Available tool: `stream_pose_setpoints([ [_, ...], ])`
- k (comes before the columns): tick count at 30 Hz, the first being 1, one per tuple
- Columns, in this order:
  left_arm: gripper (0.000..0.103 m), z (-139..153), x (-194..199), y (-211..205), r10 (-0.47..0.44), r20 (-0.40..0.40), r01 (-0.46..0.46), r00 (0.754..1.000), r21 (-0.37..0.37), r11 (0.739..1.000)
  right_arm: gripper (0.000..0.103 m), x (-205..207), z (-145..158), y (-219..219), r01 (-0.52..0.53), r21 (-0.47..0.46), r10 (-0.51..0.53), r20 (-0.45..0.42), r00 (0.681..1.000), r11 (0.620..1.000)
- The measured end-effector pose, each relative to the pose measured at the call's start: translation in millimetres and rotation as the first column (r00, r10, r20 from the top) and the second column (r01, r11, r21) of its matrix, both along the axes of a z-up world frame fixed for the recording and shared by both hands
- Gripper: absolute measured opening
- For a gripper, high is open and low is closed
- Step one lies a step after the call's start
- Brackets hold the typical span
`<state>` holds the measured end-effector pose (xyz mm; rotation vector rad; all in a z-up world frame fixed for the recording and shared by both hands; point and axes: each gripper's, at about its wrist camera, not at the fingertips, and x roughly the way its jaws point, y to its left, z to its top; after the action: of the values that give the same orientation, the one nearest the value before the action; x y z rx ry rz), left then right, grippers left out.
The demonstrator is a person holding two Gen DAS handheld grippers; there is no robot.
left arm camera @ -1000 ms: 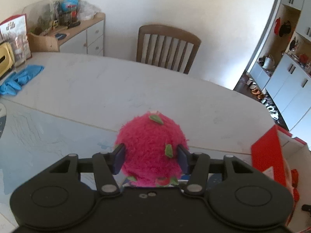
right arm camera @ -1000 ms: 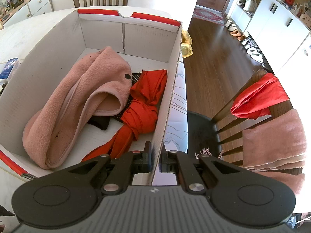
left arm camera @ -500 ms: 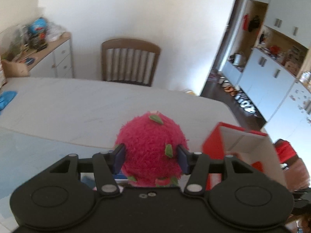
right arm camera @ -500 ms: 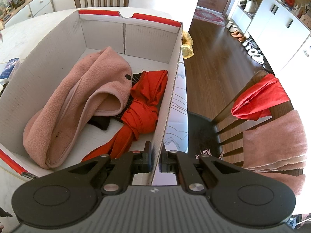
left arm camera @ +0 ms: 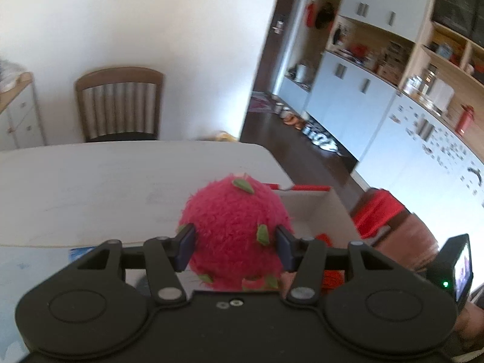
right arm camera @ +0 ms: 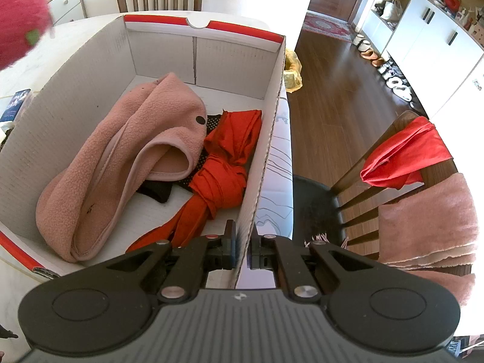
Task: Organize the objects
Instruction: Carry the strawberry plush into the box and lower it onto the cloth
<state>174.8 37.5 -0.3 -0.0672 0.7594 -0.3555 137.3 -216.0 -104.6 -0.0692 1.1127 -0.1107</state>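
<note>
The left tool (left arm camera: 234, 243) is spread wide around a pink plush ball (left arm camera: 234, 233); the right tool (right arm camera: 242, 246) is pinched nearly closed on the box (right arm camera: 266, 151) wall.

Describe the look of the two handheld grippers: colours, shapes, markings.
Both are matte black plastic. The left gripper has a smooth body, two round raised discs, silver pivot pins on angled linkage arms, and dark blue pads. The right gripper matches, but has a ribbed grey top with a small logo and a red dot near one finger.

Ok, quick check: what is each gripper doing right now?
Left gripper: closed on the pink plush ball.
Right gripper: closed on the box wall.
</note>
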Motion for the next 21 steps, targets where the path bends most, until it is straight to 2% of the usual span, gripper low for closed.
stream_pose_setpoints([
  [8, 0.053, -14, 8, -57, -0.094, 0.01, 0.094, 0.996, 0.043, 0.995, 0.006, -1, 0, -2, -0.009, 0.007, 0.009, 0.006, 1.0, 1.0],
  [21, 0.053, -35, 29, -112, -0.181, -0.002, 0.181, 0.983, 0.088, 0.98, 0.006, -2, -1, -4, -0.023, 0.016, 0.022, 0.015, 1.0, 1.0],
])
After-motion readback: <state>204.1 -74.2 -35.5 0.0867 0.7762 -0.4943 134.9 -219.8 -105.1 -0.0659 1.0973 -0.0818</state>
